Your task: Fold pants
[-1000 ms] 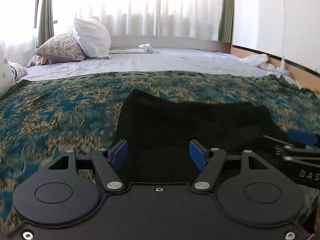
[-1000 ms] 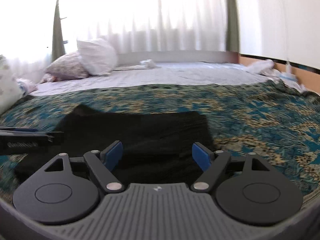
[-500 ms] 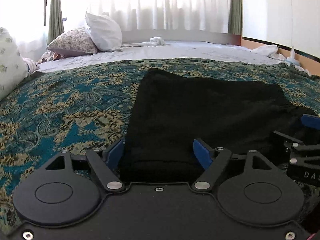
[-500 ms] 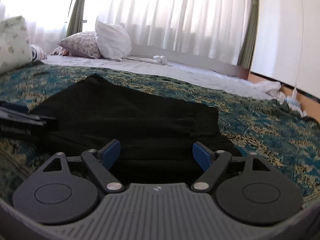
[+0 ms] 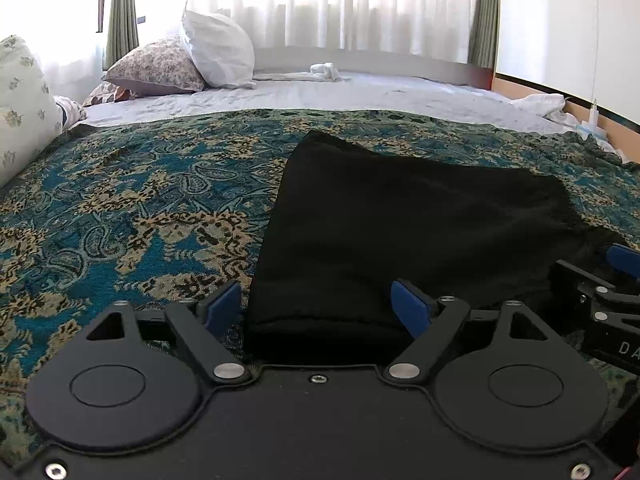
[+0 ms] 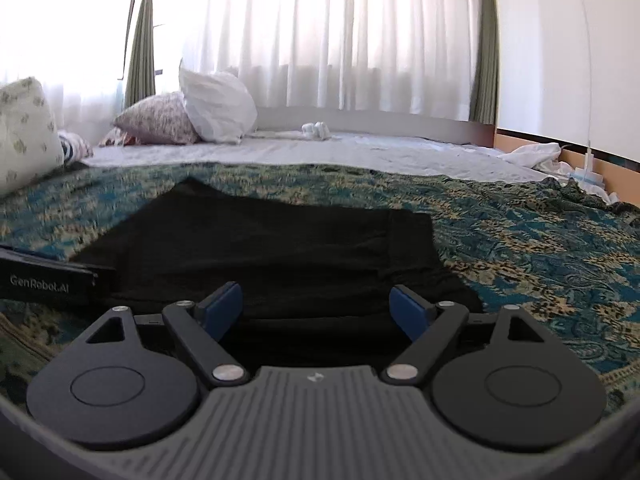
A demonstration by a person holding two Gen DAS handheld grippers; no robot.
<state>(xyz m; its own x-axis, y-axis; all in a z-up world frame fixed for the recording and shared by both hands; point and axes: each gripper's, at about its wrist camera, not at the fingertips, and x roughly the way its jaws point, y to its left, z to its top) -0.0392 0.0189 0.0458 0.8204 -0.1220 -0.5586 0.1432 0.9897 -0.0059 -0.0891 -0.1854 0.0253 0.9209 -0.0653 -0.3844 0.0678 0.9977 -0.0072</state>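
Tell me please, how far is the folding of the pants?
The black pants already lie folded in a compact stack on the patterned bedspread. Nothing is in hand: left gripper and right gripper are open. Perhaps one more fold remains.

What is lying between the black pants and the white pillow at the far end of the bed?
Between the black pants and the white pillow, the left wrist view shows only patterned bedspread, then grey sheet.

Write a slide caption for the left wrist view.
Open left hand-held gripper at the near edge of folded black pants on a patterned bedspread.
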